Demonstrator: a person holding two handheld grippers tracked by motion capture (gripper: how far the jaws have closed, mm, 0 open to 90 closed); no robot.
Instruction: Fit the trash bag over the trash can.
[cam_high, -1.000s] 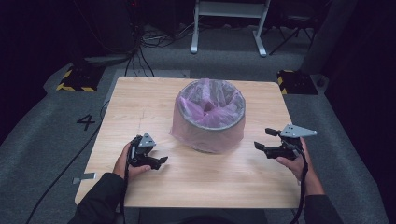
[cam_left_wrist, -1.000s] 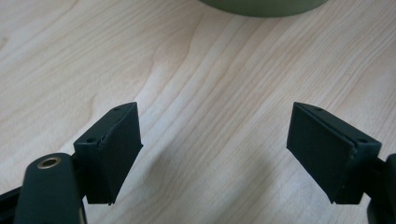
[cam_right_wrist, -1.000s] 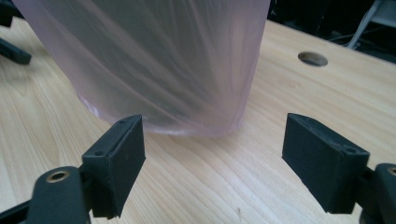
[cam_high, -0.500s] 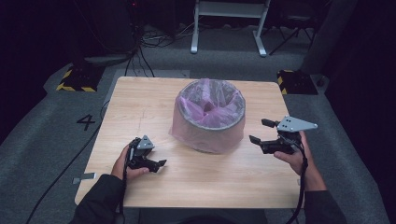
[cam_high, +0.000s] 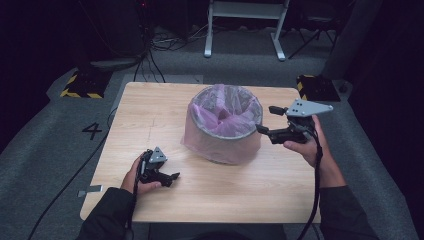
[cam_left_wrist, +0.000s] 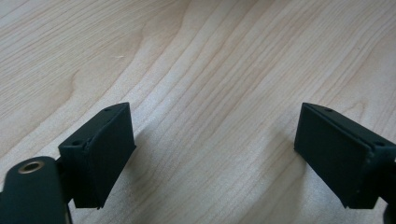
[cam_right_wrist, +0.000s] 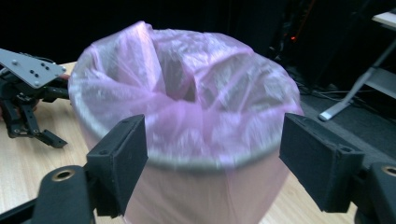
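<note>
Rising since a sec ago, the right gripper (cam_high: 266, 120) has come up off the table's right side and moved left & far, so its tips now sit just beside the bin's right rim; the left gripper (cam_high: 170, 179) has hardly shifted, low at the near-left of the table (cam_high: 150, 115). Left jaws have just been opening, w/ only bare wood between them in the left gripper view (cam_left_wrist: 212, 158); right jaws have just been closing a touch but stand wide apart, nothing pinched, w/ the bin's near wall framed between them in the right gripper view (cam_right_wrist: 212, 163). Bin (cam_high: 222, 145) stands upright about mid-table, slightly far of centre: round, short, straight-walled, w/ a thin pale rim. Liner bag (cam_high: 227, 112) is thin pink-lilac plastic, translucent, crinkled, folded over the rim and draped down the outside, bunched loosely inside. Table is light wood grain, smooth, rounded corners. Jaw pads are matte black, blocky, rectangular. Right hand (cam_high: 305, 145) holds its gripper raised and roughly level, pointing left at the rim, grey three-cornered plate on top, cable trailing down the forearm. Left hand (cam_high: 135, 177) rests at the tabletop, gripper pointing right and angled down at the wood.
</note>
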